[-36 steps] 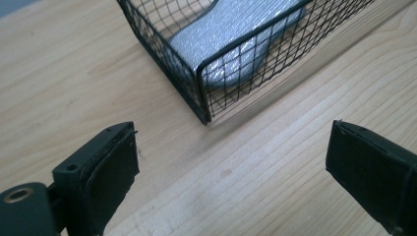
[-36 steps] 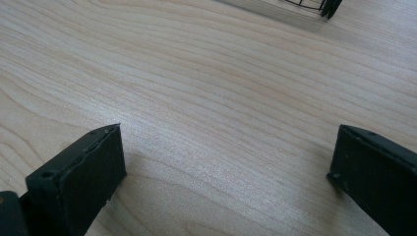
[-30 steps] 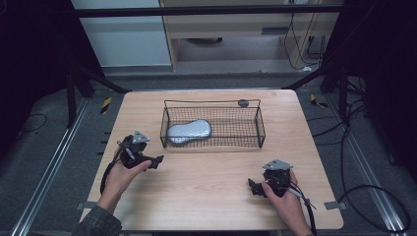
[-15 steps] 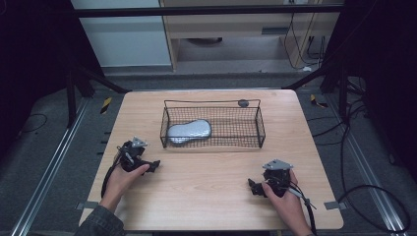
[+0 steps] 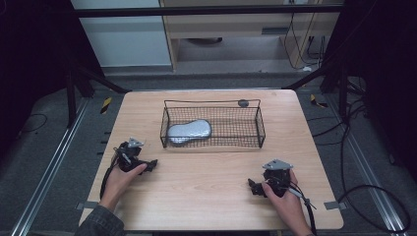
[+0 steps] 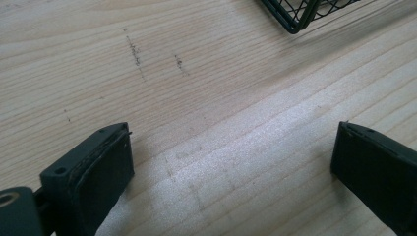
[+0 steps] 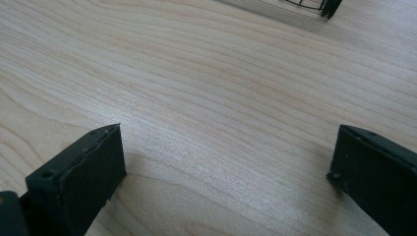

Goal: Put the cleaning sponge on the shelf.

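A black wire basket stands on the wooden table, back of centre. In its left end lies a silvery grey oblong pouch. My left gripper rests low over the table at the left, in front of the basket's left end, open and holding nothing. The left gripper view has my left gripper with its jaws wide apart over bare wood and a basket corner above. Near the front right, my right gripper is open and empty too. In its own view my right gripper spans bare wood.
A small dark round object sits on the table just behind the basket's back right corner. Faint pencil marks show on the wood ahead of the left gripper. Cables and black frame posts surround the table on the floor.
The left hand and its gripper have drifted slightly toward the table's near edge. The right gripper, the basket and the pouch have not moved.
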`<state>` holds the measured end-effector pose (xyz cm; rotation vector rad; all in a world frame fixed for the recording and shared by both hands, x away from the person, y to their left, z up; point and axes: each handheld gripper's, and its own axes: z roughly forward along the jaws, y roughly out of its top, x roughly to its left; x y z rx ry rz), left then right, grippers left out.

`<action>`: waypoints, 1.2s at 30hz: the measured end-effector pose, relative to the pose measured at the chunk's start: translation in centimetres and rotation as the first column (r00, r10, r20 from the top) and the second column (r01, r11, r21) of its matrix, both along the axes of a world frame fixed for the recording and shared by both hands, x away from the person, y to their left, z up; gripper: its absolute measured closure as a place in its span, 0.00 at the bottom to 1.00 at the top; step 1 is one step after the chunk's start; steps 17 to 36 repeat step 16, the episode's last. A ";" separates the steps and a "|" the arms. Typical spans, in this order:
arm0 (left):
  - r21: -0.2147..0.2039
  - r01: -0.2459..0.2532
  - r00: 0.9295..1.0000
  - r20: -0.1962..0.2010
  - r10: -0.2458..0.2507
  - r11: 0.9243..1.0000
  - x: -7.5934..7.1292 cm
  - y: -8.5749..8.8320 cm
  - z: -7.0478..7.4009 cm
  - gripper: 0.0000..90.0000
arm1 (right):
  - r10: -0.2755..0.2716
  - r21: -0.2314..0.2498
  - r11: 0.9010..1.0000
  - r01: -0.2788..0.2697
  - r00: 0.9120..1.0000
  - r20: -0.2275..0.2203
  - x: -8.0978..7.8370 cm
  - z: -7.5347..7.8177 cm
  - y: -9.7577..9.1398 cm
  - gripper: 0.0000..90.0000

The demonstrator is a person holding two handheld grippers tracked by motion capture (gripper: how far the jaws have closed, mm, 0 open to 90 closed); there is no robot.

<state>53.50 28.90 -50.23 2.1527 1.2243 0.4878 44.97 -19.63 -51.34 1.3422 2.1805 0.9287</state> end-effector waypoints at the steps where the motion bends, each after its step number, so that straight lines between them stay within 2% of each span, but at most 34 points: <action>1: -0.002 -0.001 1.000 0.007 0.001 1.000 0.0 0.0 -0.1 0.00 | 0.000 0.000 1.000 0.000 1.000 0.000 0.0 0.0 0.0 0.00; 8: -0.034 0.003 0.998 0.056 -0.001 0.999 -0.4 0.3 -0.6 0.00 | 0.000 0.000 1.000 0.000 1.000 0.000 0.0 0.0 0.0 0.00; 16: -0.032 -0.017 0.998 0.057 0.019 0.999 -0.6 0.2 -0.6 0.00 | 0.000 0.000 1.000 0.000 1.000 0.000 0.0 0.0 0.0 0.00; 36: -0.032 -0.017 0.998 0.057 0.019 0.999 -0.6 0.2 -0.6 0.00 | 0.000 0.000 1.000 0.000 1.000 0.000 0.0 0.0 0.0 0.00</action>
